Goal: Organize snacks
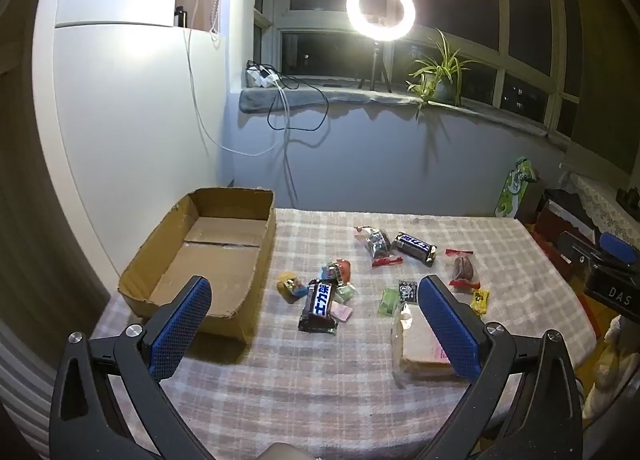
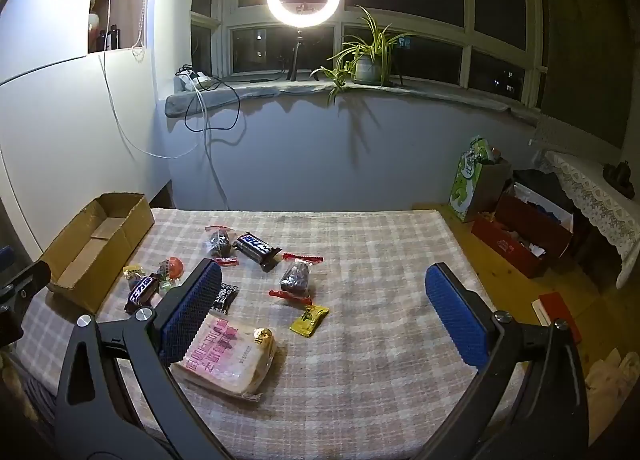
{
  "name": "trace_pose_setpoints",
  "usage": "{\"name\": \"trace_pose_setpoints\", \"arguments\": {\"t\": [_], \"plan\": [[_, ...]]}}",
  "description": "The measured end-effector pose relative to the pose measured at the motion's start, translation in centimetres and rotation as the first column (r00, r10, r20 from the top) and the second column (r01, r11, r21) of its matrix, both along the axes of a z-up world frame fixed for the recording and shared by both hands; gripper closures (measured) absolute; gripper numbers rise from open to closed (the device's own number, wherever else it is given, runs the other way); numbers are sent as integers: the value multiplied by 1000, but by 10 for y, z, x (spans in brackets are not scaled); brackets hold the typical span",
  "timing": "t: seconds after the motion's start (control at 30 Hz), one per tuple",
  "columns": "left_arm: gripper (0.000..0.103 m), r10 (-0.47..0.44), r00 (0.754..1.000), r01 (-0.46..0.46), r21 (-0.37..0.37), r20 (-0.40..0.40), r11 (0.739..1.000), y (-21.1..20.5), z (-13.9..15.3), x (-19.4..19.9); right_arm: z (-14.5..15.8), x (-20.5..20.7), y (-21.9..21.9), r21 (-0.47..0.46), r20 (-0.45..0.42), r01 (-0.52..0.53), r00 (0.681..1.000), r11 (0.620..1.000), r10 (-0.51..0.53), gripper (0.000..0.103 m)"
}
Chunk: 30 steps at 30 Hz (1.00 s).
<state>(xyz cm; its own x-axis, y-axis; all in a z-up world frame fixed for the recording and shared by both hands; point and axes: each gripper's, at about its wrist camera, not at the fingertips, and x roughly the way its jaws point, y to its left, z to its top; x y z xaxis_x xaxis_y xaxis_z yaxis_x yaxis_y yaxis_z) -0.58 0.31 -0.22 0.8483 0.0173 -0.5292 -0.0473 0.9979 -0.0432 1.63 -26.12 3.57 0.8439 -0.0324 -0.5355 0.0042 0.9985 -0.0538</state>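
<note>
Snacks lie scattered on the checked tablecloth [image 1: 320, 380]: a dark chocolate bar [image 1: 319, 305], a second one [image 1: 414, 247] farther back, clear packets of dark dried fruit [image 1: 463, 267], a yellow candy [image 2: 309, 319], small coloured sweets [image 1: 294, 287] and a wrapped sandwich bread [image 2: 228, 356]. An open, empty cardboard box [image 1: 208, 256] stands at the table's left. My left gripper [image 1: 314, 316] hovers open above the near snacks. My right gripper [image 2: 324, 302] is open too, its left finger [image 2: 192, 308] over the bread pack.
A ring light [image 1: 381, 10] and a potted plant [image 1: 438, 78] stand on the windowsill behind the table. Cables [image 1: 288, 108] hang down the wall. Right of the table on the floor are a green carton [image 2: 468, 180] and a red box [image 2: 520, 244].
</note>
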Motion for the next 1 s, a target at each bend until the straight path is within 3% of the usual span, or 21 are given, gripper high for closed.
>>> {"name": "trace_pose_setpoints", "arguments": {"t": [1.0], "plan": [[1,-6,1000,6,-11,-4,1000,0,1,1,-4,1,3,6,-4,-3,1000,1000,3,0]]}}
